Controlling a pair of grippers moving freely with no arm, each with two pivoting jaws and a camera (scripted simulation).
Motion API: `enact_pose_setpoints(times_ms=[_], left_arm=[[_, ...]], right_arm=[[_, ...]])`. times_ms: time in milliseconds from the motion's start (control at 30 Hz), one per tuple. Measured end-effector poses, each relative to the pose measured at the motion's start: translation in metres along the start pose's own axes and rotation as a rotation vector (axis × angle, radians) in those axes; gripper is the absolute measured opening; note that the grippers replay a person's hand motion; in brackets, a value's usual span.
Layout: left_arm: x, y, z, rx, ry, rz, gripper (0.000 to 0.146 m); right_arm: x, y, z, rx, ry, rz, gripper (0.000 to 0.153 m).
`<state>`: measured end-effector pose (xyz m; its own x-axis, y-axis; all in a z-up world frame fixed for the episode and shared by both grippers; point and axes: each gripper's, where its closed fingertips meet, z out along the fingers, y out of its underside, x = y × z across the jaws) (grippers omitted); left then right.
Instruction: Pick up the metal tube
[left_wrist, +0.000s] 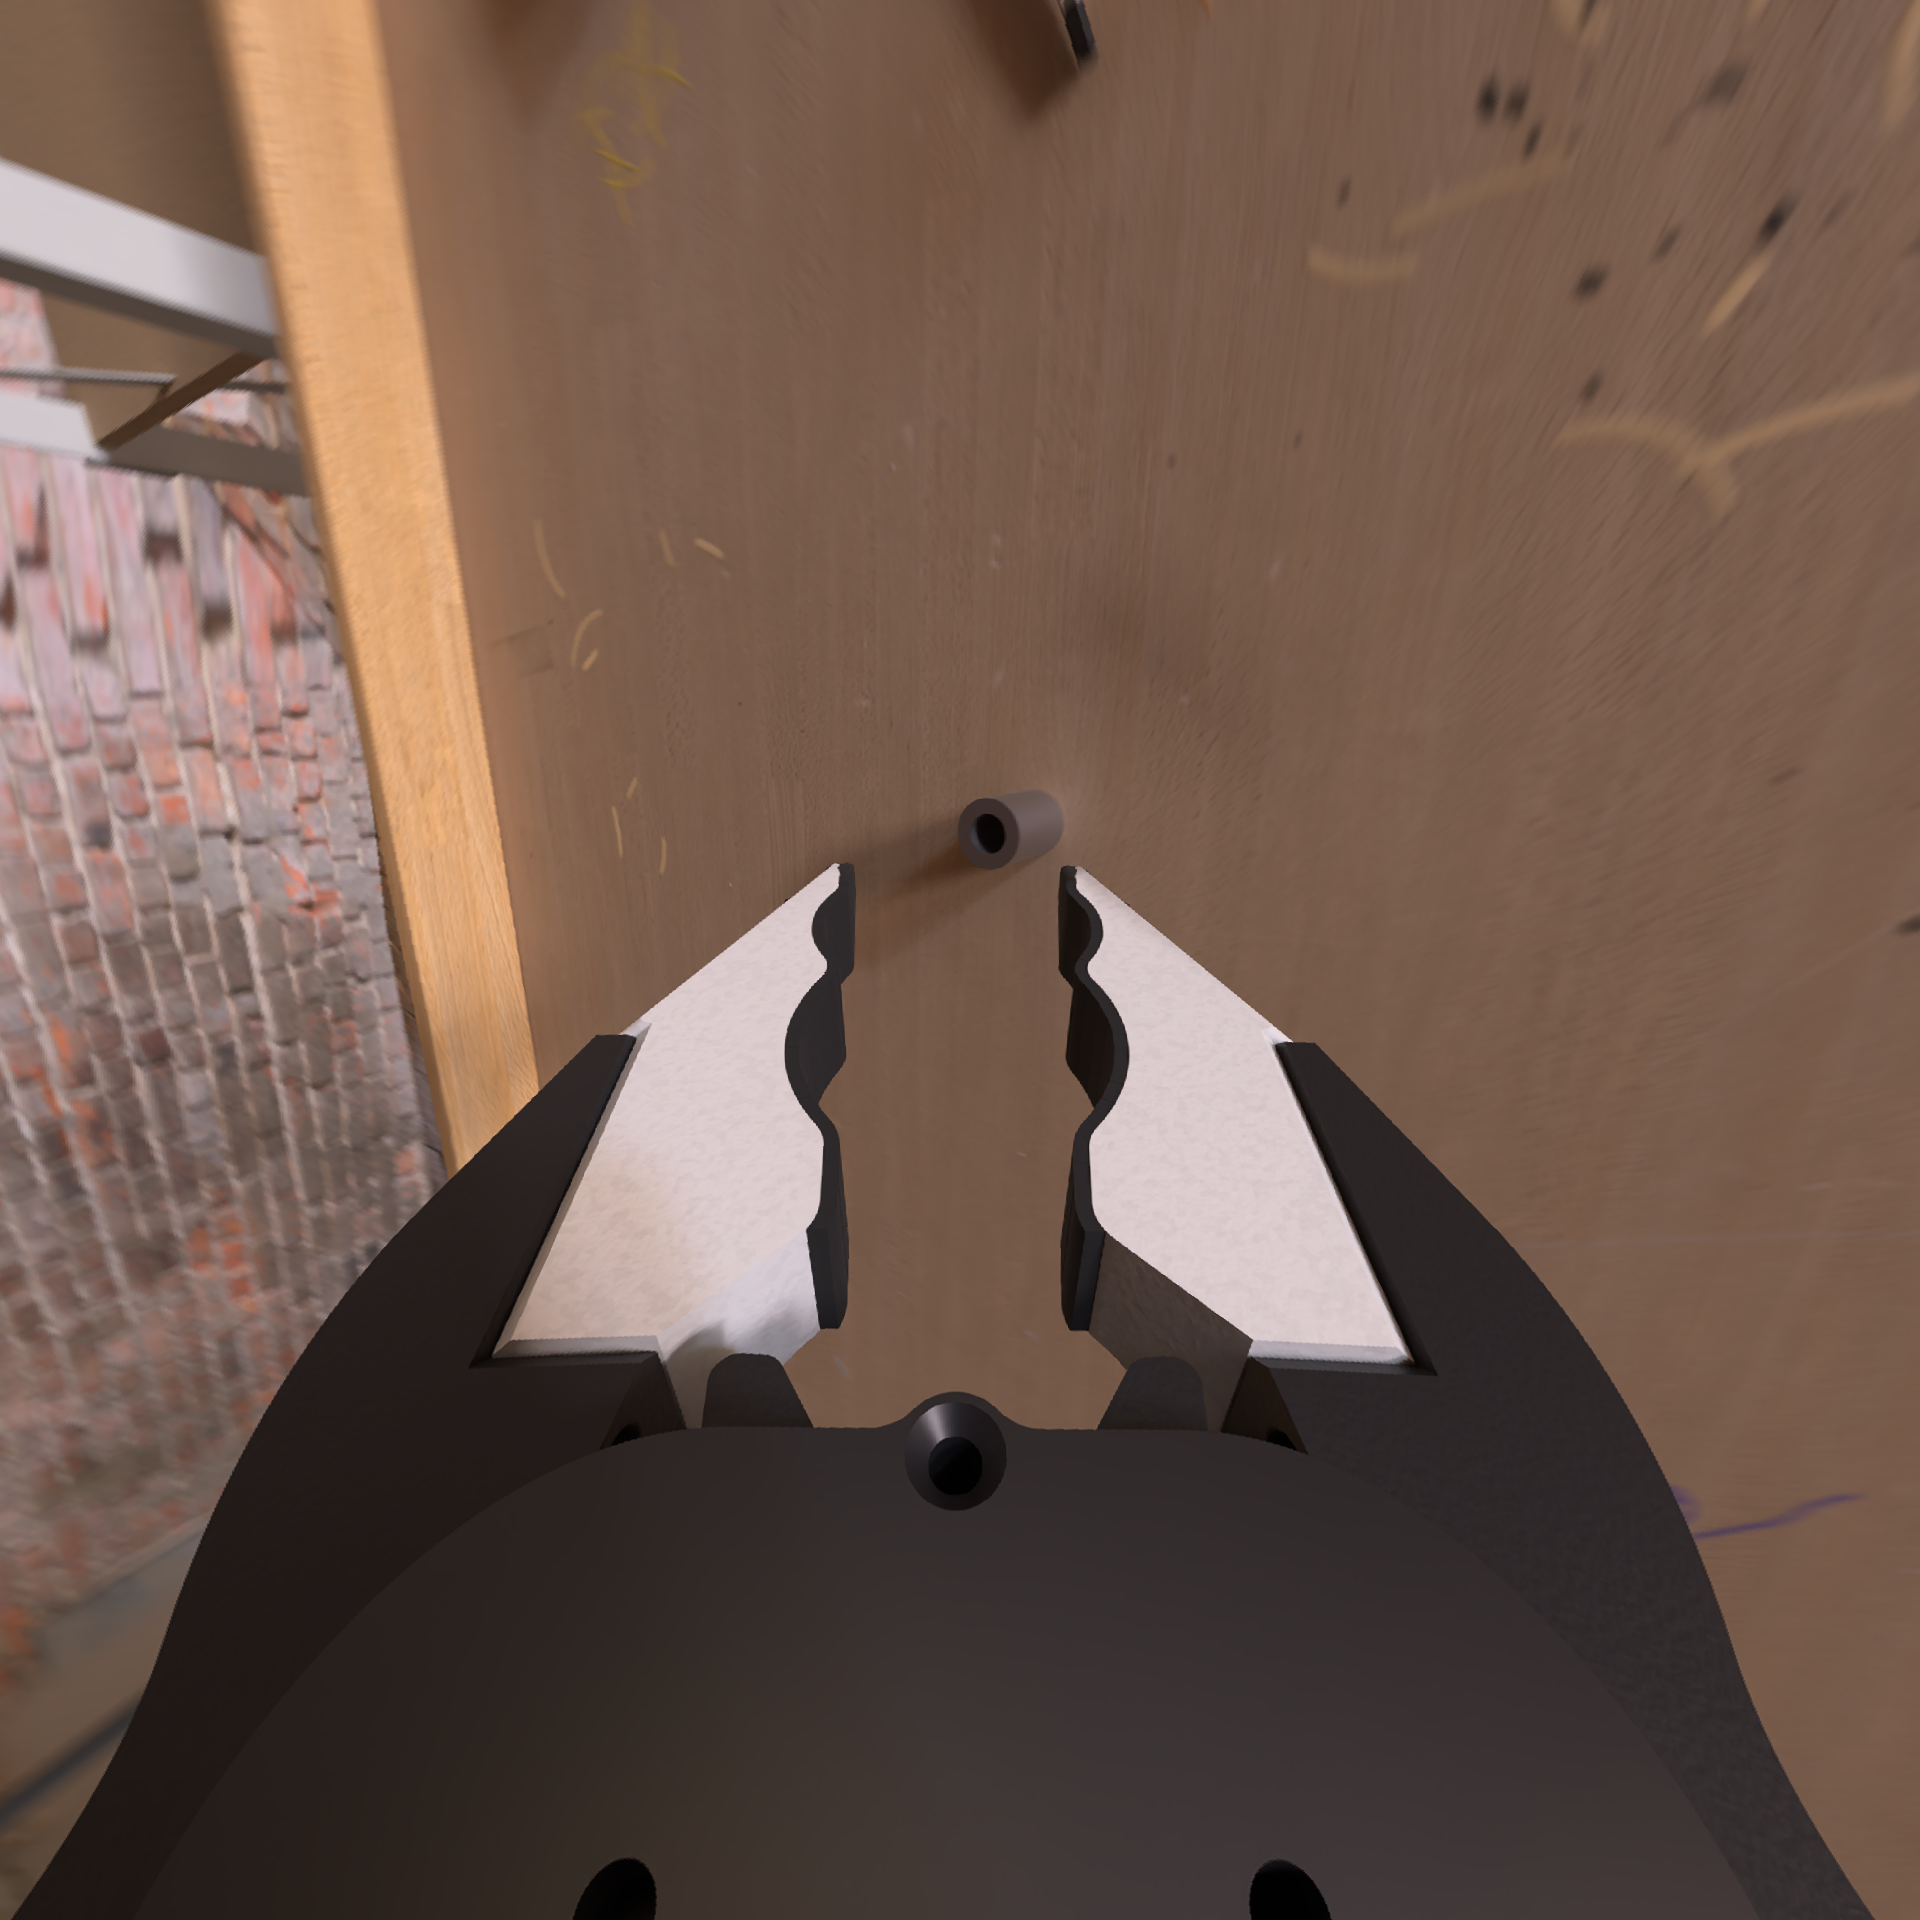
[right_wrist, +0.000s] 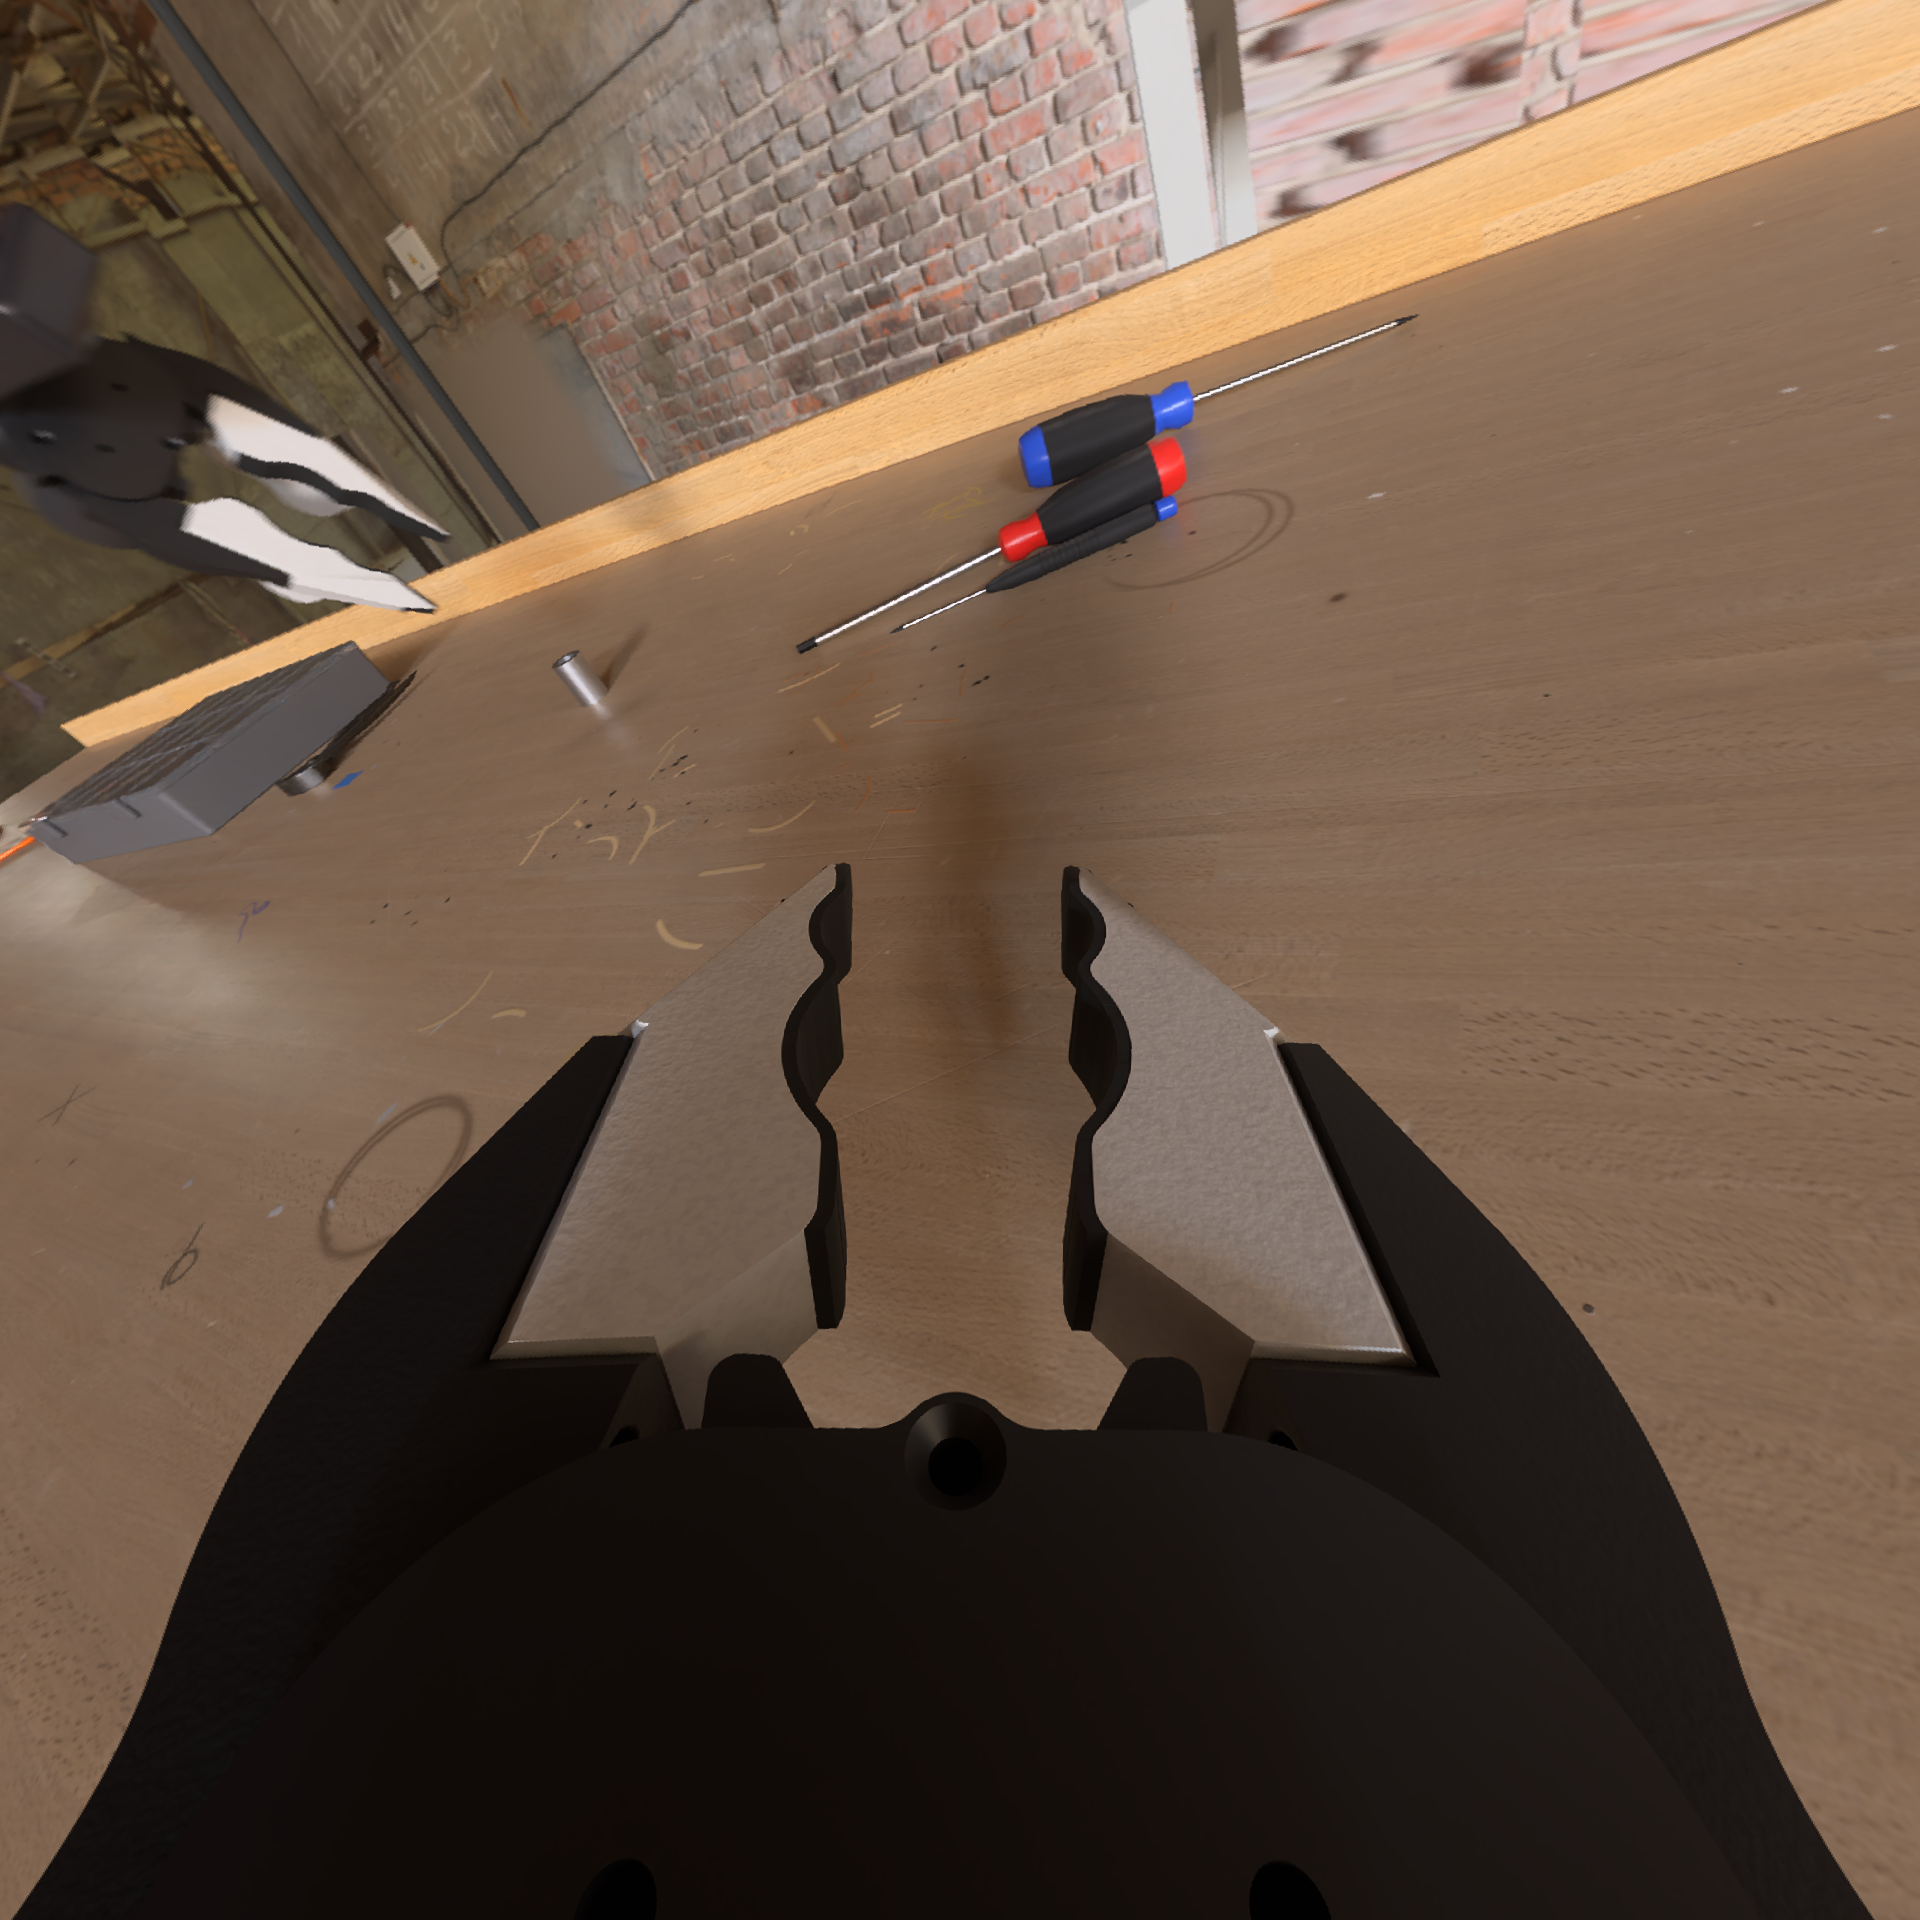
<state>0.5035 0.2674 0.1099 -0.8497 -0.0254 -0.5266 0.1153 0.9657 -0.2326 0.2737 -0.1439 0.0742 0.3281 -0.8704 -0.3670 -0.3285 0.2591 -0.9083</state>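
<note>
The left gripper (left_wrist: 956, 881) hangs above the table (left_wrist: 1351, 935) with its fingers (left_wrist: 727, 1091) spread wide and nothing between them. The tube (left_wrist: 1008, 828) lies just past the fingertips, a little right of the middle of the gap, apart from both fingers. In this view it looks dark grey, short and hollow, with its open end turned toward the camera. The table's pale wooden edge (left_wrist: 364, 520) runs up the left side, with a brick wall (left_wrist: 156, 935) beyond it.

The right gripper (right_wrist: 956, 883) is also open wide and empty — only bare table (right_wrist: 1455, 1039) shows between its fingers (right_wrist: 717, 1122). From here the tube (right_wrist: 582, 681) sits far off to the upper left, silver, near the table's far edge. The left gripper (right_wrist: 431, 571) hovers above and to the left of it, fingers apart, tips pointing toward the tube but not touching it.

A grey box (right_wrist: 208, 758) with a dark gridded top rests on the table left of the tube. Three screwdrivers lie together well to the right — a blue-ended one (right_wrist: 1107, 436), a red-ended one (right_wrist: 1091, 504) and a thin black one (right_wrist: 1081, 545) just beside it. Scratches and ring marks cover the table.
</note>
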Motion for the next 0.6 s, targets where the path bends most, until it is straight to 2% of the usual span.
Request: enact_pose_setpoints(times_ms=[100,233,400,533,600], left_arm=[[0.001,0.014,0.04,-0.064,0.09,0.145,0.031],[0.004,0.02,0.069,-0.113,0.147,0.241,0.031],[0.003,0.013,0.079,-0.128,0.149,0.344,0.029],[0.008,0.016,0.079,-0.155,0.204,0.418,0.014],[0.008,0.02,0.078,-0.194,0.208,0.403,0.017]], right_arm=[[-0.004,0.002,0.002,-0.013,-0.026,-0.004,0.04],[-0.007,0.005,0.004,-0.035,-0.051,0.024,0.04],[-0.009,0.008,0.006,-0.053,-0.089,0.066,0.04],[-0.014,0.012,0.007,-0.078,-0.129,0.09,0.04],[-0.018,0.014,0.007,-0.093,-0.149,0.094,0.04]])
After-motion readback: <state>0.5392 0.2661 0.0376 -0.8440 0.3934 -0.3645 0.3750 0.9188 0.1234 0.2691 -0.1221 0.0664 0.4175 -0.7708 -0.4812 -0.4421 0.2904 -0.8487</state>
